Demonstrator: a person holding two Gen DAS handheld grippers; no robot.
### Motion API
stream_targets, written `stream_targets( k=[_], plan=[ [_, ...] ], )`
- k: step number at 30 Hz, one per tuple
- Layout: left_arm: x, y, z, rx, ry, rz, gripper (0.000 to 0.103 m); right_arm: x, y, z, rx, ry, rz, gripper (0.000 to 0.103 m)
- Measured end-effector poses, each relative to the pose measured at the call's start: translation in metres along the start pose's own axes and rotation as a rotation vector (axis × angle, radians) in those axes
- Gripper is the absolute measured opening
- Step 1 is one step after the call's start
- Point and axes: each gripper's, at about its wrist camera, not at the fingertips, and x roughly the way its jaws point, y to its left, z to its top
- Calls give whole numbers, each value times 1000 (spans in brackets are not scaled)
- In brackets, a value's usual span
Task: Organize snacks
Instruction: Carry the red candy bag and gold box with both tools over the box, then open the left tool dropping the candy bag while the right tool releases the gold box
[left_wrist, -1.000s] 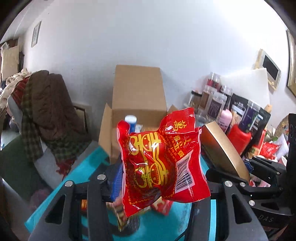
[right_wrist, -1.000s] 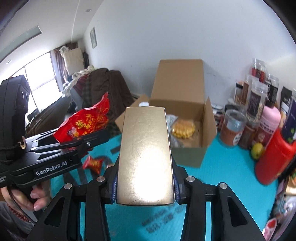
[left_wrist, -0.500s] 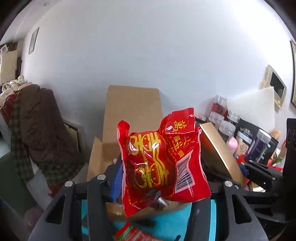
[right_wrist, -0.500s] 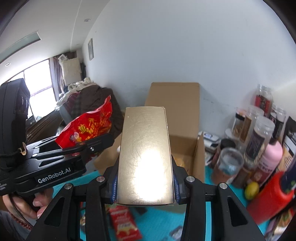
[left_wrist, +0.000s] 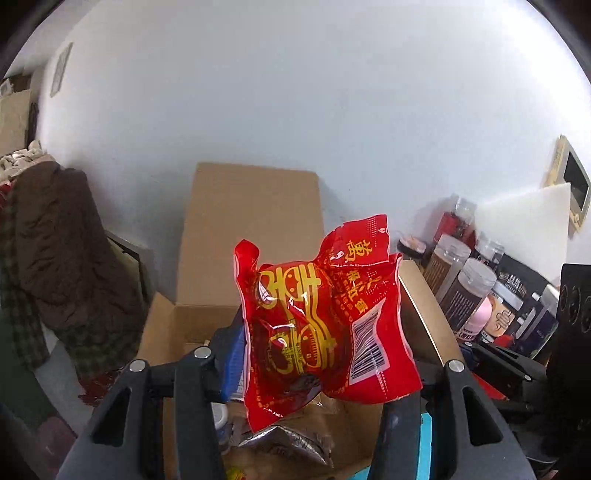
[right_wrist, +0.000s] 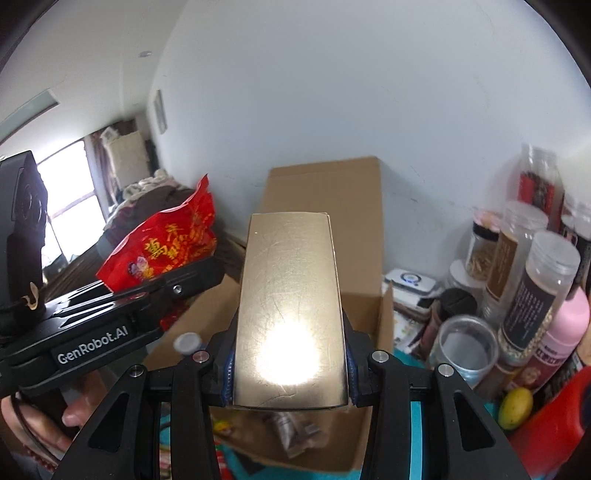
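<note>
surface: teal mat (right_wrist: 413, 424) | on it: cardboard box (right_wrist: 325, 236), jars (right_wrist: 532, 295), lemon (right_wrist: 515, 403)

Left hand-held gripper (left_wrist: 317, 354) and right hand-held gripper (right_wrist: 290, 365) side by side, both clamped, angled slightly downward

The red snack packet (left_wrist: 325, 328) hides most of the open cardboard box (left_wrist: 255, 236) interior in the left wrist view, and the gold box (right_wrist: 290, 314) blocks the same interior in the right wrist view. The fingertips of both grippers are concealed behind the items they hold. At far right, jar (right_wrist: 543, 291) labels are too small to read, and the red container (right_wrist: 554, 435) is cut off by the picture edge.
</note>
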Motion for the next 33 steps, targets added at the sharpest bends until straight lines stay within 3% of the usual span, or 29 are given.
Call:
stream_targets(
  k=[9, 18, 26, 33],
  plan=[
    [49, -4, -18, 60, 96, 58, 48, 29, -25, -15, 18, 83, -69, 43],
    [84, -10, -38, 108, 186, 127, 48, 50, -33, -24, 14, 154, -80, 44],
    [95, -14, -46, 196, 182, 262, 49, 71, -39, -35, 25, 230, -40, 44],
    [103, -14, -47, 231, 210, 336, 55, 80, -35, -38, -3, 262, -86, 45]
  ],
)
